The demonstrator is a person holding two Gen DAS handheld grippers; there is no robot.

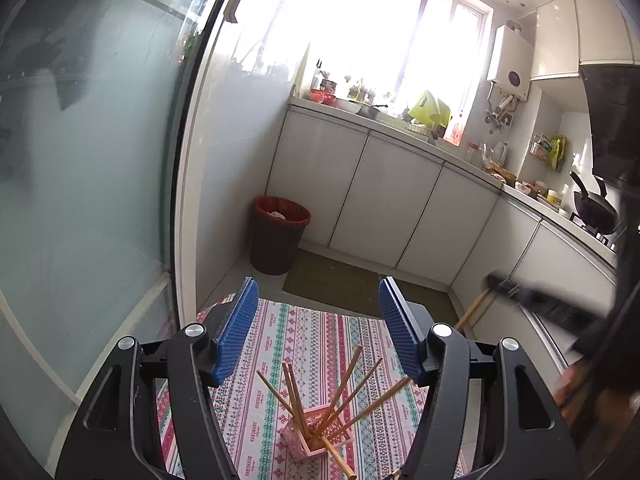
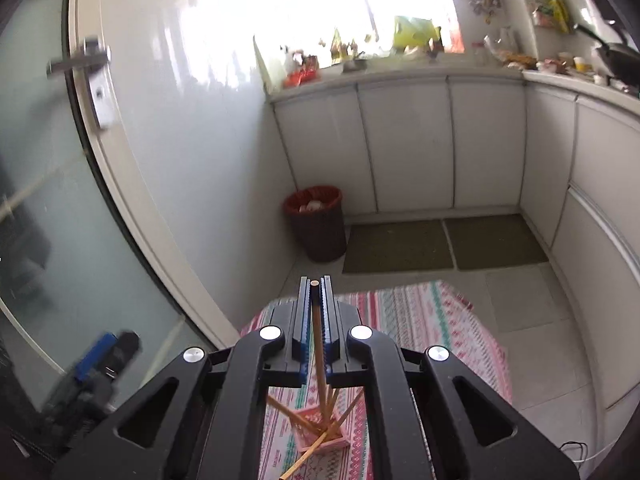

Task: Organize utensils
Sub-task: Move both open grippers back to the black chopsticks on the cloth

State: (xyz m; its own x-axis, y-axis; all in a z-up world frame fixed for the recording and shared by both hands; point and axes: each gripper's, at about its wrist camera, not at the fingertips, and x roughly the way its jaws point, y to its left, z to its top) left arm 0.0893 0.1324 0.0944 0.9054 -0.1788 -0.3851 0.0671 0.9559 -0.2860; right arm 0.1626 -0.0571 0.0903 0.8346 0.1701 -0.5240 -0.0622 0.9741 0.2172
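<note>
- a pink slotted utensil holder [image 1: 326, 428] stands on the patterned tablecloth [image 1: 280, 344], below and between the two blue pads of the left gripper.
- several wooden chopsticks [image 1: 344, 384] stand in the holder and fan outward at different slants; one more chopstick lies low across its front edge, its tip pointing toward the camera.
- the right gripper [image 2: 316, 292] has its jaws pressed together on a single chopstick [image 2: 318, 344], which runs up between the blue pads with its end showing at the fingertips; its lower end reaches down into the holder [image 2: 320, 428].
- the left gripper [image 1: 318, 320] is spread wide with nothing between its pads, held above the holder and apart from the chopsticks.
- the tablecloth is striped in pink, green and white and covers a table edge set against a frosted glass door [image 1: 80, 160].
- beyond the table, a dark waste bin [image 1: 278, 236] with a red liner stands in the corner beside white base cabinets [image 1: 380, 200].
- two brown floor mats [image 2: 444, 244] lie side by side in front of the cabinets.
- a black wok [image 1: 594, 208] sits on the stove at the right, and a bright window [image 1: 400, 40] fills the wall above the cluttered counter.
</note>
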